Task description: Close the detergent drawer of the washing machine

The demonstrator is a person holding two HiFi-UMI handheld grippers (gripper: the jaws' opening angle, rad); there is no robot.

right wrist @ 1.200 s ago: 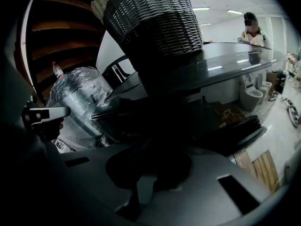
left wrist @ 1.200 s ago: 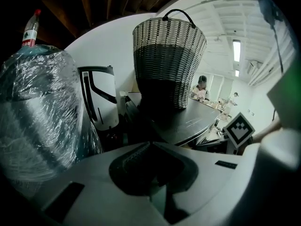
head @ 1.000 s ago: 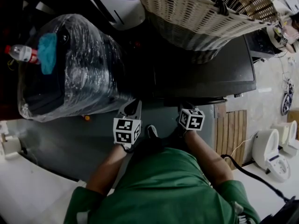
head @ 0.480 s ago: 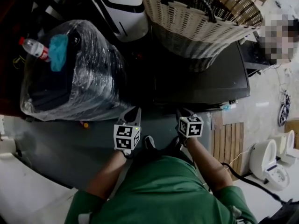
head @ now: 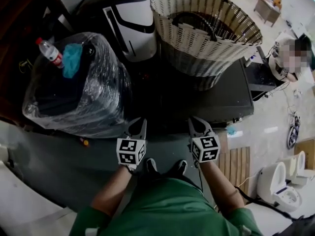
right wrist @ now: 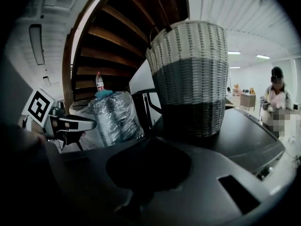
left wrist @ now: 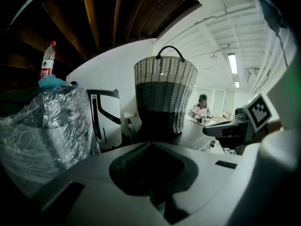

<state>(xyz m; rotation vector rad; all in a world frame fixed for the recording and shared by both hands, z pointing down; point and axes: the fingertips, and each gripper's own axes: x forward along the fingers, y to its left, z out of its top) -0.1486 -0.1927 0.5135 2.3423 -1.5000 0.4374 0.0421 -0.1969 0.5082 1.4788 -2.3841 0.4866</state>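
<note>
The washing machine (head: 224, 100) shows only its dark flat top in the head view, with a woven laundry basket (head: 204, 31) standing on it. Its front face is hidden below the top's near edge, so I cannot see the detergent drawer. My left gripper (head: 141, 122) hovers left of the machine's near corner, jaws together and empty. At the machine's near edge my right gripper (head: 194, 121) is also shut on nothing. The left gripper view has the left gripper (left wrist: 149, 143) aimed at the basket (left wrist: 164, 98). The right gripper (right wrist: 151, 138) faces the basket (right wrist: 193, 79) and machine top (right wrist: 244, 135).
A bundle wrapped in plastic film (head: 74, 92) stands left of the machine, with a water bottle (head: 50, 53) and a blue cloth (head: 73, 59) on top. A white and black appliance (head: 129, 21) sits behind. A slatted wooden mat (head: 241, 166) lies to the right. A person (head: 290, 58) sits beyond.
The head view has tilted, so the whole basket and the white appliance now show. Both grippers stay shut and sit slightly lower in the view, the right one closer to the machine's near edge.
</note>
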